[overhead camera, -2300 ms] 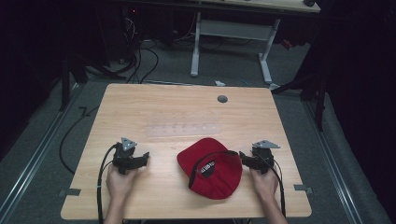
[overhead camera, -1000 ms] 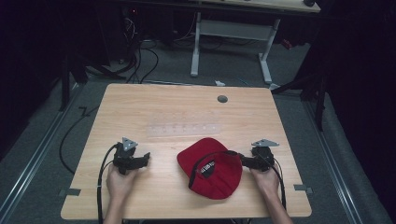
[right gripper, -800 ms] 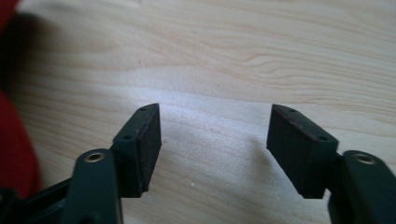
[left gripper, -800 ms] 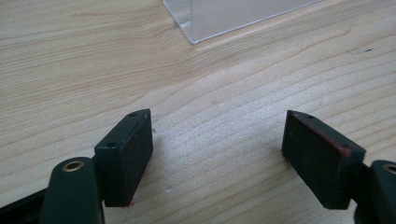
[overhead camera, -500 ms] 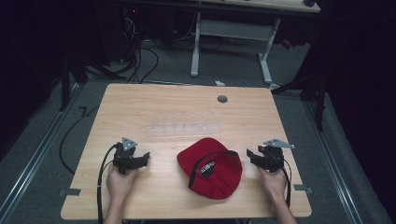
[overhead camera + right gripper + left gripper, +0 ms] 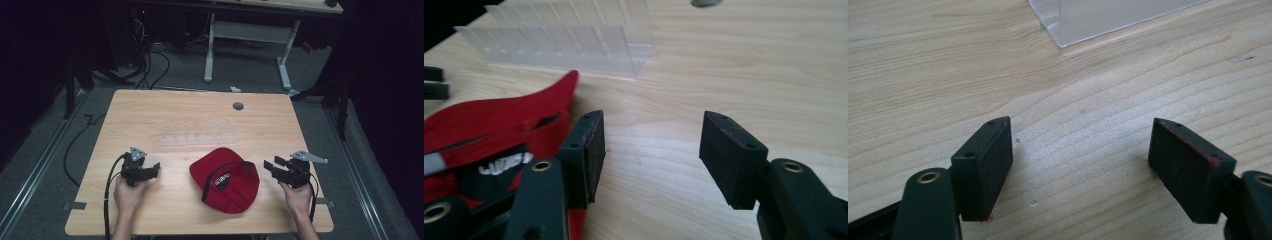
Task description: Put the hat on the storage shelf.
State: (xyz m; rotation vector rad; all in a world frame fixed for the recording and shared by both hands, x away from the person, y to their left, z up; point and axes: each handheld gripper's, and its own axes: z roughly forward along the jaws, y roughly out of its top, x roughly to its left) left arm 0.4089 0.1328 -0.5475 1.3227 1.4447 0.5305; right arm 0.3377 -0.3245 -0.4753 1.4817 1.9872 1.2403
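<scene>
- Low centre of the high view, on the bench (image 6: 190, 115): red cap (image 6: 225, 181), soft, light, floppy.
- Grip its stiffer brim edge.
- Left gripper (image 6: 152, 169) and right gripper (image 6: 270, 166): jaws released, empty.

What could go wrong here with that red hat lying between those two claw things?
The red cap is soft, so the open right gripper might pinch only a fold and let it slip. Dragging the cap forward could bump the clear plastic rack just behind it. The left gripper stands apart, so it may not steady anything.

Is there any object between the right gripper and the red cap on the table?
Nothing visible. The right gripper is open just beside the red cap, with bare table between them. The clear plastic tray lies farther back.
</scene>
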